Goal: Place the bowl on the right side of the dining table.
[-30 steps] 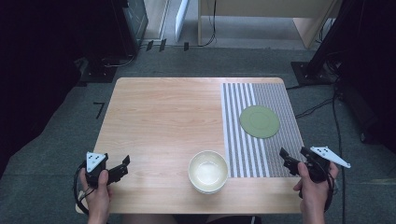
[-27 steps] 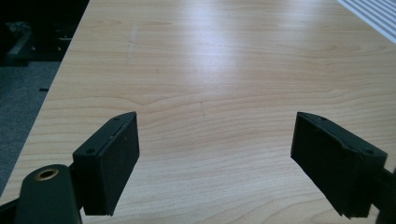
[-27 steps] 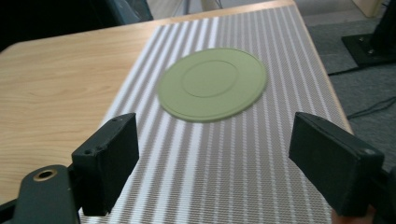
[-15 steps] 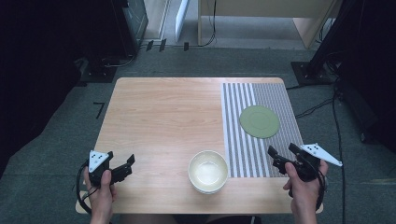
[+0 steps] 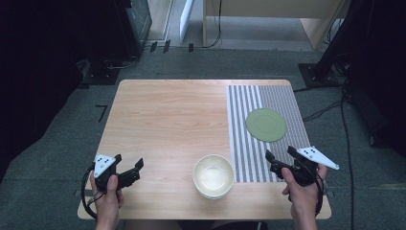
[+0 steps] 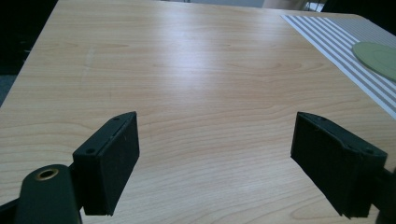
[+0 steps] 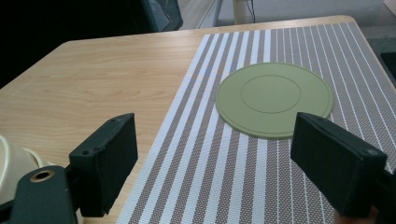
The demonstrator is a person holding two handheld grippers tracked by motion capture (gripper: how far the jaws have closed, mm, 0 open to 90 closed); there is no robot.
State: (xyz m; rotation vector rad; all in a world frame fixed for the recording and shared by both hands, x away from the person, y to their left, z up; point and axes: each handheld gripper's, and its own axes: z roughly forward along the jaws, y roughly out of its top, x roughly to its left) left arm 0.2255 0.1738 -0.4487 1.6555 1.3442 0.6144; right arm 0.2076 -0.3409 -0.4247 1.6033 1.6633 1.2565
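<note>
**Right gripper drifts in toward the bowl**

Since a second ago the right gripper (image 5: 279, 162) has slid inward over the striped mat (image 5: 268, 98), nearer the bowl (image 5: 213, 175); the left gripper (image 5: 128, 170) barely shifted. Both sets of fingers (image 7: 338, 163) stand spread, pinching nothing. One round, glossy cream bowl sits at the wooden surface (image 5: 172, 120) near edge, left of the mat. One flat, matte green disc (image 5: 266, 124) lies on that woven mat, beyond the bowl.

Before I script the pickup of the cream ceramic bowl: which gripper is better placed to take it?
Probably the right gripper: its open jaws stand close beside the cream ceramic bowl, whose rim shows in the right gripper view. The left gripper, also open, faces bare wooden table, farther off.
</note>
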